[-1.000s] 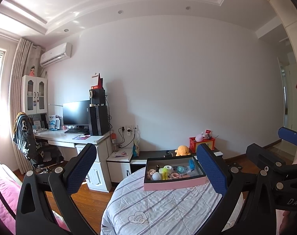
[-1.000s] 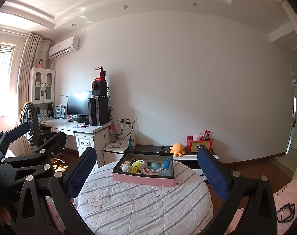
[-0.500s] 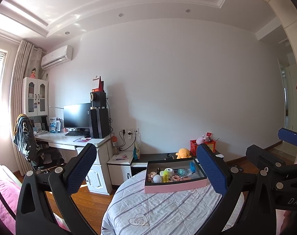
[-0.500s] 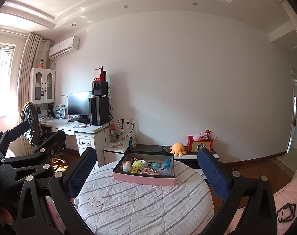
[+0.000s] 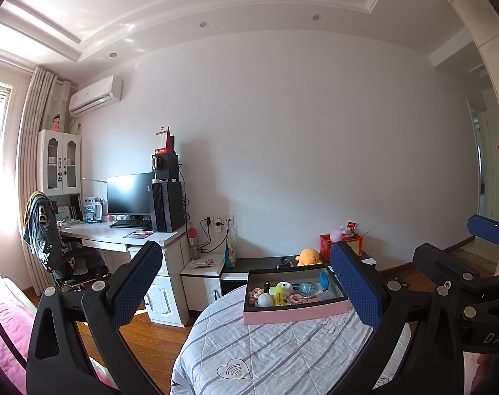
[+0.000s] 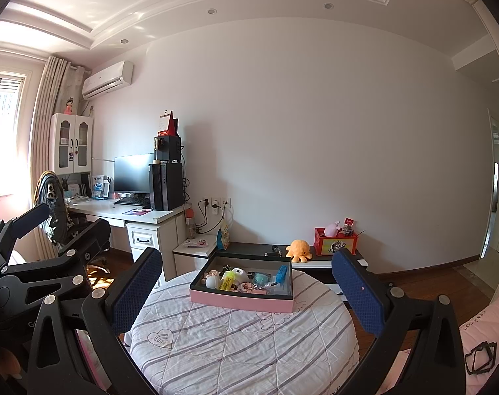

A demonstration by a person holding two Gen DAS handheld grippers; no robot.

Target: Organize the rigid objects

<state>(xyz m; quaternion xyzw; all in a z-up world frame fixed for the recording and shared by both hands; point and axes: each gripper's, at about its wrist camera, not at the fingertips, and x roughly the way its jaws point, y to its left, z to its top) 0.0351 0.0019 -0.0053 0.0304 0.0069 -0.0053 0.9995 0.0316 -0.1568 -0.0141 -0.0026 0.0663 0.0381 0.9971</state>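
Note:
A pink box (image 5: 293,312) with a dark inside stands on a round table under a striped quilted cloth (image 5: 265,352). It holds several small items: a white ball, a yellow piece, a blue piece. The box also shows in the right wrist view (image 6: 241,301). My left gripper (image 5: 246,283) is open and empty, held well short of the box. My right gripper (image 6: 247,286) is open and empty, also short of the box. The left gripper's body shows at the left of the right wrist view (image 6: 35,263).
A white desk (image 6: 127,212) with a monitor and black tower stands at the back left. A low dark cabinet (image 6: 265,250) behind the table carries an orange plush (image 6: 298,250) and a red box (image 6: 336,245). Wood floor surrounds the table. A doorway is at the right.
The left wrist view has tilted up a little, so the box sits lower in frame. The right wrist view is almost unchanged. Both grippers stay open.

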